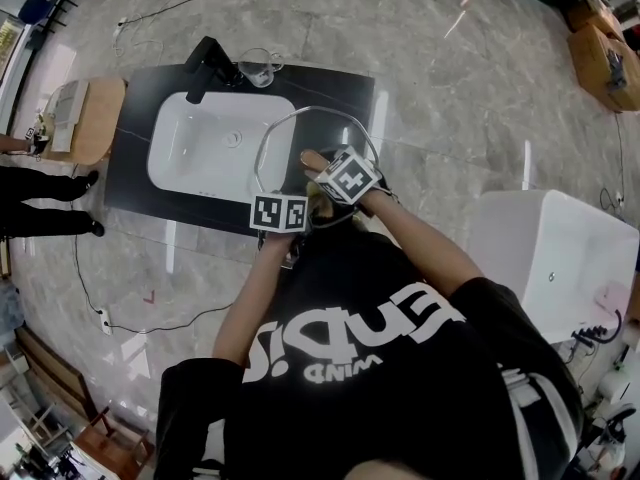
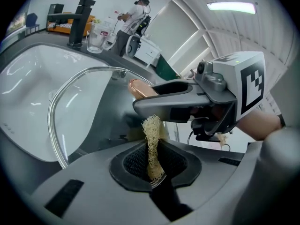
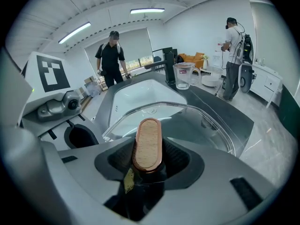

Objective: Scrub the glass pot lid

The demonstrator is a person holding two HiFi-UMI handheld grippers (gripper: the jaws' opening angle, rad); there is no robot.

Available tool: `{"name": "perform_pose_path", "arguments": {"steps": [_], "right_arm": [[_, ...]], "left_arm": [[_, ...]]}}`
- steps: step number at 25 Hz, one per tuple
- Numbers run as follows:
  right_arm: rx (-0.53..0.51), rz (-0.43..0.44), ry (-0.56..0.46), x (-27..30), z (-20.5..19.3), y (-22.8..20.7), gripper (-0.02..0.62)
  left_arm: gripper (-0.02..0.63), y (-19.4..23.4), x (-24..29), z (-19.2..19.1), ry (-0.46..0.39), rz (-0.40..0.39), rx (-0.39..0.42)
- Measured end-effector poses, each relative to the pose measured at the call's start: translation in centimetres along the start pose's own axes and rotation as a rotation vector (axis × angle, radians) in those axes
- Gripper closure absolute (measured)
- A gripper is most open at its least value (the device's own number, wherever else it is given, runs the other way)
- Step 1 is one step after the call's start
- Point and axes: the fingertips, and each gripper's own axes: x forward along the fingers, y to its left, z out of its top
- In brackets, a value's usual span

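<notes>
The glass pot lid (image 1: 275,138) is held tilted over the sink's right side and the dark counter. Its copper-rimmed wooden handle (image 3: 147,143) sits between the jaws of my right gripper (image 3: 146,170), which is shut on it; the clear dome (image 3: 187,118) spreads beyond. My left gripper (image 2: 152,175) is shut on a beige loofah scrubber (image 2: 151,144) that stands up between its jaws, just under the right gripper's body (image 2: 187,102) and beside the lid's rim (image 2: 58,107). In the head view both marker cubes, left (image 1: 279,212) and right (image 1: 350,178), are close together at the lid's near edge.
A white sink basin (image 1: 200,153) is set in a black counter (image 1: 135,173), with a black faucet (image 1: 205,60) and a clear measuring jug (image 1: 259,66) at the back. A wooden side table (image 1: 95,118) stands left, a white unit (image 1: 560,258) right. People stand nearby (image 3: 112,55).
</notes>
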Motion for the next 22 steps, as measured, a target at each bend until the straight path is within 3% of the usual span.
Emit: {"name": "perform_pose_path", "arguments": {"steps": [13, 22], "right_arm": [[-0.001, -0.01, -0.001, -0.3, -0.2, -0.1, 0.419], [0.004, -0.013, -0.01, -0.2, 0.0, -0.1, 0.419]], "left_arm": [[0.552, -1.2, 0.9, 0.0, -0.033, -0.031, -0.084], [0.552, -4.0, 2.2, -0.8, 0.032, -0.117, -0.04]]}}
